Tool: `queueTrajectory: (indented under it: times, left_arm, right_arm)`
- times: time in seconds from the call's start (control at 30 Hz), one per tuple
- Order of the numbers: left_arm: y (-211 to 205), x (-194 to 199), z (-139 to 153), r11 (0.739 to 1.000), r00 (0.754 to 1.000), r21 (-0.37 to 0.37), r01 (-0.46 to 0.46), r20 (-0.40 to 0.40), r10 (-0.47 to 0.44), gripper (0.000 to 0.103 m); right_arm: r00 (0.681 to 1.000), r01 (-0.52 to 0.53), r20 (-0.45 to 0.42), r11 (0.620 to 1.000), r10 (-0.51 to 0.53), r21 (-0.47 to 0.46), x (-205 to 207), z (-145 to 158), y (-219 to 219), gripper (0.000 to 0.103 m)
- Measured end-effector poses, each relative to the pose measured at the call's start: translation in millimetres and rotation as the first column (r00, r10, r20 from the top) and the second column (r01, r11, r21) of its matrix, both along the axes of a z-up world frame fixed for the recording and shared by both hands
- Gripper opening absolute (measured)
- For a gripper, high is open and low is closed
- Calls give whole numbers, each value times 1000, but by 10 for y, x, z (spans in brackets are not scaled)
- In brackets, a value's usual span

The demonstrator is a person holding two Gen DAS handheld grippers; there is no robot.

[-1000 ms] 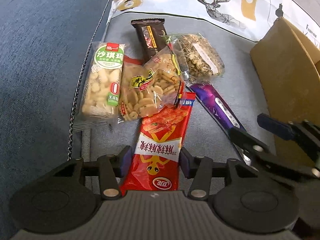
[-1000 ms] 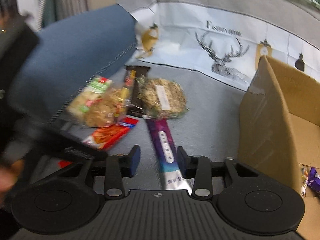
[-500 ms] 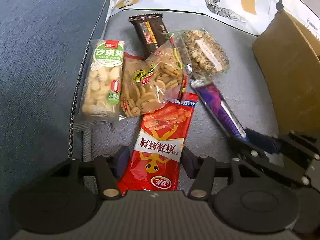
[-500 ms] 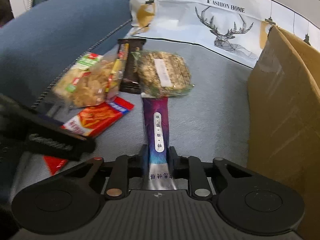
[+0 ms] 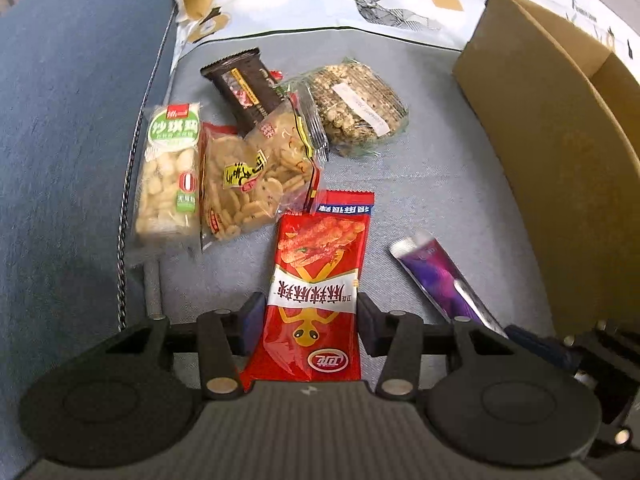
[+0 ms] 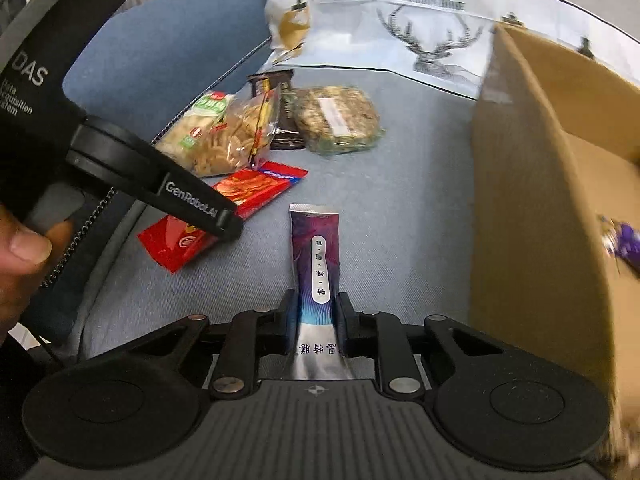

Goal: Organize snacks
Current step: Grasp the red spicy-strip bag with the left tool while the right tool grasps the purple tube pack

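A red snack packet (image 5: pixel 320 280) lies flat on the grey seat. My left gripper (image 5: pixel 310 320) straddles its near end with the jaws closing. The pads stand at the packet's edges and do not squeeze it. A long purple packet (image 6: pixel 316 256) is pinched at its silver end by my right gripper (image 6: pixel 314 316), which is shut on it. In the left wrist view the purple packet (image 5: pixel 436 276) slants towards the cardboard box (image 5: pixel 560 160). The box (image 6: pixel 532 200) stands open just right of the right gripper.
Behind the red packet lie a green-labelled puffed snack pack (image 5: pixel 170 176), a clear biscuit bag (image 5: pixel 256 176), a dark brown bar (image 5: pixel 244 88) and an oat cake pack (image 5: pixel 356 104). A blue cushion (image 5: pixel 60 120) rises on the left. A purple item (image 6: pixel 624 240) lies inside the box.
My right gripper shut on the purple packet and pulled it away from the oat cake pack, towards the box. My left gripper's jaws narrowed around the red packet.
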State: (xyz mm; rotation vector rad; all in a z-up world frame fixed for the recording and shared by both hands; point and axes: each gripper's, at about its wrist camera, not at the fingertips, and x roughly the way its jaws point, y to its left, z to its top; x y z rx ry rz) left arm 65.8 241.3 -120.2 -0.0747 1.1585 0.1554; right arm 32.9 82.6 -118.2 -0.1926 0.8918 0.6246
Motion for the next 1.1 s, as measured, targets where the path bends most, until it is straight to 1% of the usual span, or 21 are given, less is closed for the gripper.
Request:
queueTrajectory:
  times: [0.07,0.13,0.17,0.23,0.3,0.43,0.57,0.67,0.7,0.73,0.93,1.03,1.1]
  left_arm:
    - [-6,-12,-17,1000,1000,3,-6,-6,6,53]
    - [-23,-8,-46,1000,1000,22,1,-20,0,53]
    - [-18,2,-66,1000,1000,28,2,-28,-1,54]
    - [8,7,-96,1000,999,30,-6,-39,7,55]
    - [26,17,-121,1000,999,25,-9,-49,10,58]
    - [9,39,-162,999,998,34,4,-65,-2,66]
    - [-30,89,-180,999,997,47,25,-68,-22,67]
    - [-47,94,-175,998,997,47,32,-66,-29,63]
    - [-63,78,-163,998,997,43,39,-63,-36,59]
    - [-77,77,-158,998,997,43,45,-61,-43,57]
    - [-60,82,-114,998,998,30,51,-45,-49,51]
    - [-41,52,-29,998,998,-16,55,8,-54,50]
    - [-29,40,18,997,998,-55,56,36,-54,50]
  right_arm:
    - [1000,13,-7,1000,-13,-5,-30,-43,-53,21]
    - [1000,-7,6,1000,7,7,-52,-72,-74,23]
    - [1000,-22,21,1000,23,-5,-61,-107,-67,24]
    - [999,-36,13,999,36,-39,-48,-177,-43,30]
    - [999,-37,-2,999,37,-16,-9,-186,-58,30]
    - [999,-49,-3,999,49,-18,30,-204,-42,32]
    - [998,-60,6,998,60,-26,21,-212,-23,32]
    - [998,-68,11,997,69,-32,49,-212,-3,32]
    - [997,-72,13,997,72,-34,47,-213,-2,32]
    - [997,-76,17,996,77,-38,47,-217,5,31]
    - [996,-79,41,996,81,-42,-10,-202,-12,22]
    - [997,-59,39,998,59,-3,-25,-158,-40,20]
    - [997,-53,55,998,52,18,-35,-119,-58,20]
